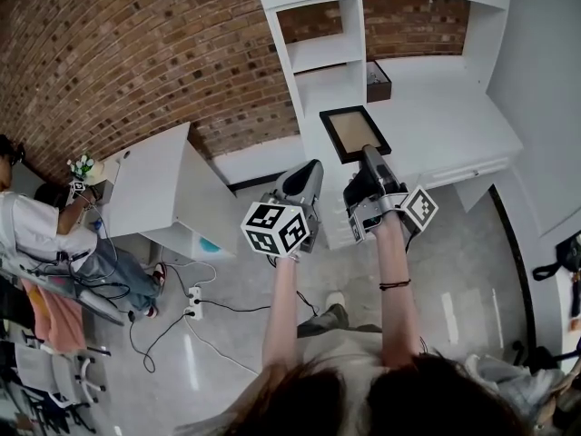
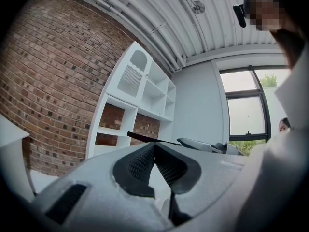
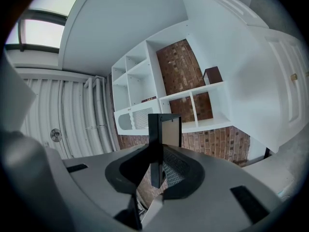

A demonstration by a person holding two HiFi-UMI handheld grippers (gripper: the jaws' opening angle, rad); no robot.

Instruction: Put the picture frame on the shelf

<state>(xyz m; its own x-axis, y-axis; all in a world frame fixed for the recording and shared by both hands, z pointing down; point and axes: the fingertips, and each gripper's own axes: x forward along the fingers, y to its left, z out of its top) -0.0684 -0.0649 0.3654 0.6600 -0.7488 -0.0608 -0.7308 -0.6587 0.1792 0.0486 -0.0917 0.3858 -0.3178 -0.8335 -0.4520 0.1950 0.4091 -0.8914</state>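
**Right gripper** (image 3: 159,166): the jaws are closed on the near edge of the picture frame (image 3: 165,137), which stands out forward past the fingertips. In the head view this gripper (image 1: 369,153) carries the frame (image 1: 354,133) with its long axis running away from the person, toward the white shelf (image 1: 329,54).

**Left gripper** (image 2: 154,145): the jaws are pressed together with nothing between them. In the head view it (image 1: 312,167) hangs just beside the right gripper and takes no part in the hold.

**Frame:** it is in the air in front of the shelf's lower compartments, touching no board.

**Small dark box** (image 1: 378,81): it sits in a compartment beyond the frame, slightly to the right.

**Judgement:** placing the frame falls to the right hand. The frame's far edge would lead, and the free boards lie straight ahead of the jaws.
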